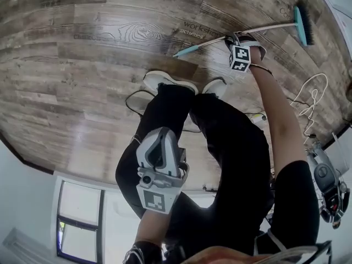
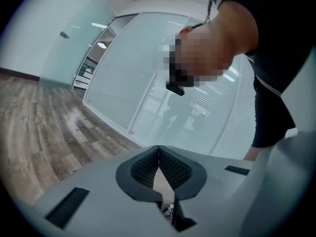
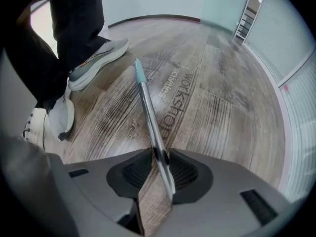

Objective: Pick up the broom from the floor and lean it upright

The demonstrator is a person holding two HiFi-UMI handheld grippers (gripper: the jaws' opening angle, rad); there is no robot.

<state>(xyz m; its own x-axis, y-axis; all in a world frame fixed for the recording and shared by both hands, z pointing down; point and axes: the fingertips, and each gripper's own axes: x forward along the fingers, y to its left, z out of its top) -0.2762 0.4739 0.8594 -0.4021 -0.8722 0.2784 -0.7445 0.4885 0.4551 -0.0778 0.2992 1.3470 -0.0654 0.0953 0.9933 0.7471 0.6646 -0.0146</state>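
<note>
The left claw [image 2: 158, 151] is keeping its jaws pressed together on nothing, and in the head view its tips are hiding behind its own body. The person's legs [image 1: 165, 120] are covering part of the floor [image 1: 82, 81]. The right claw [image 3: 158, 154] is pinching the handle of the broom [image 3: 147, 107], which is lying on the floor beyond the shoes [image 1: 169, 81]. A white cable [image 1: 309, 110] is lying further right.
</note>
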